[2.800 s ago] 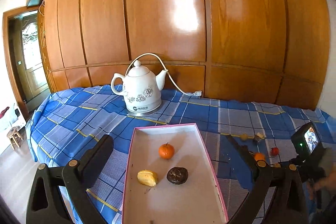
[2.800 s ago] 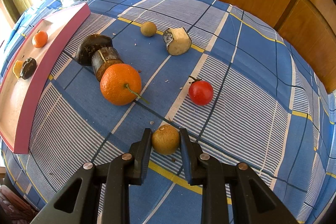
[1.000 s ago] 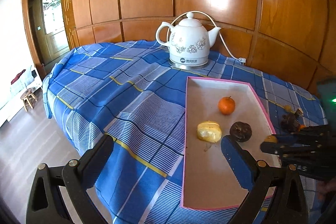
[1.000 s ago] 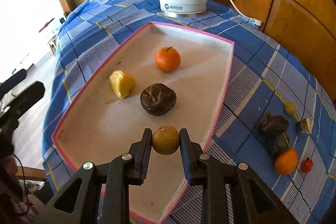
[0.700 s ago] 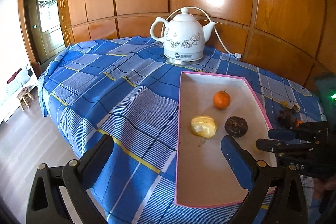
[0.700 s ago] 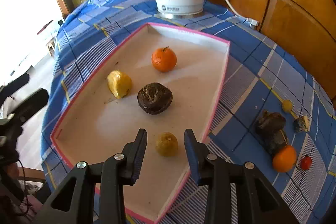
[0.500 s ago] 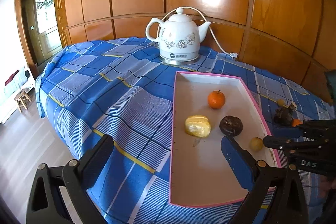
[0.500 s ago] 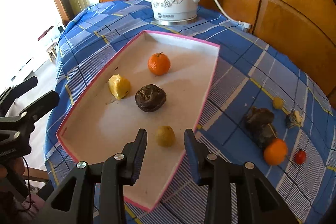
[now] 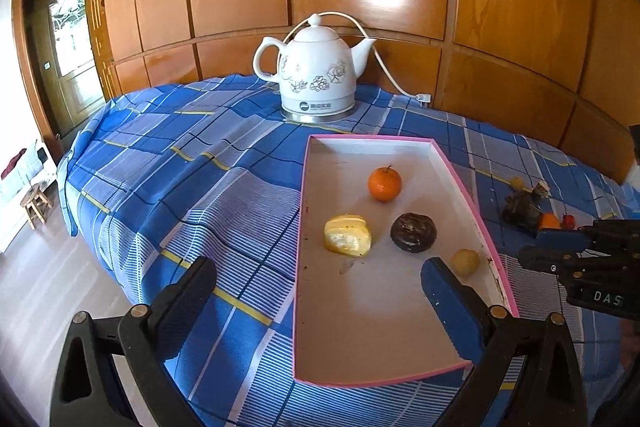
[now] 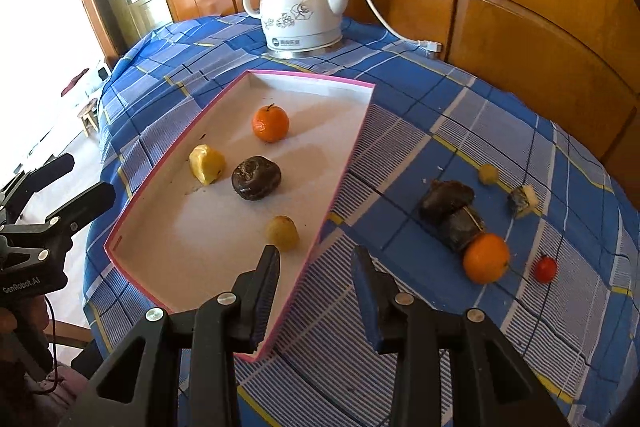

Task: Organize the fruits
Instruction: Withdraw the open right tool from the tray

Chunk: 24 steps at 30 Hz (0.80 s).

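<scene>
- 4 fruits lie in the pink-rimmed tray (image 10: 344, 163): a small orange (image 10: 270, 123) at the far end, a yellow wedge (image 10: 206, 164) to the left, a dark wrinkled fruit (image 10: 256, 177) in the middle, and a small yellow-green fruit (image 10: 283, 232) nearest, just inside the right rim.
- The right gripper (image 10: 316, 277) hangs above the tray's near right rim, jaws parted with nothing between them; the yellow-green fruit sits just beyond its left finger.
- The left gripper (image 9: 320, 291) has its jaws spread wide and empty, over the tray's near left edge.
- On the blue checked cloth (image 10: 420, 95) right of the tray lie 2 dark pieces (image 10: 452, 209), a large orange (image 10: 485, 257), a red tomato (image 10: 545, 269), a small yellow ball (image 10: 488, 173) and a pale chunk (image 10: 523, 201).
- A white kettle (image 10: 300, 11) stands at the far side.
</scene>
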### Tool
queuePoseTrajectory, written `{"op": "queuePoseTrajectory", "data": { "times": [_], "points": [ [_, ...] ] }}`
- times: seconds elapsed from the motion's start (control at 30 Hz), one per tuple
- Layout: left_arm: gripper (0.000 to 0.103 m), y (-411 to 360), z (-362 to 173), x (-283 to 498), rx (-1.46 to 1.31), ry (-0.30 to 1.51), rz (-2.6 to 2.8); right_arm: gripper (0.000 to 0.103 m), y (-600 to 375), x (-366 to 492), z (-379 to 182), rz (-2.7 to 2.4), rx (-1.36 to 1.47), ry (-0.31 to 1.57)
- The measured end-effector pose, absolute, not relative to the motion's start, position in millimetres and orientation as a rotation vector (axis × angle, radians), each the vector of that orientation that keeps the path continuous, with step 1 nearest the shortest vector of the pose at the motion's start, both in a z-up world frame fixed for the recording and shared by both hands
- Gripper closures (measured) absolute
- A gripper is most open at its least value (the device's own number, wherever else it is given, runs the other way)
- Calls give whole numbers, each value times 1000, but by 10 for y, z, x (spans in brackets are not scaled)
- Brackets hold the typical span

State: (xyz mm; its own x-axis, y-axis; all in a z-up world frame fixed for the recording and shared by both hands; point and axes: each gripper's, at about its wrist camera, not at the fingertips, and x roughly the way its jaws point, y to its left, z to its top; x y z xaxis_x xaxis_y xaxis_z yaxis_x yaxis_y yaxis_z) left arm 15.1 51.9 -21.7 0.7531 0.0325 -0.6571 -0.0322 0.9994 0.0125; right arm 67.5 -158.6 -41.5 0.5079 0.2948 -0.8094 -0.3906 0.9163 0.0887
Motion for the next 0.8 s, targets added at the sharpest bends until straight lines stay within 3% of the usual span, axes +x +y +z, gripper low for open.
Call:
{"op": "queuePoseTrajectory", "data": {
  "times": [0.8],
  "points": [
    [0,332,-228,141,43,732,12,66,-2237,705,-304,283,-80,934]
  ]
}}
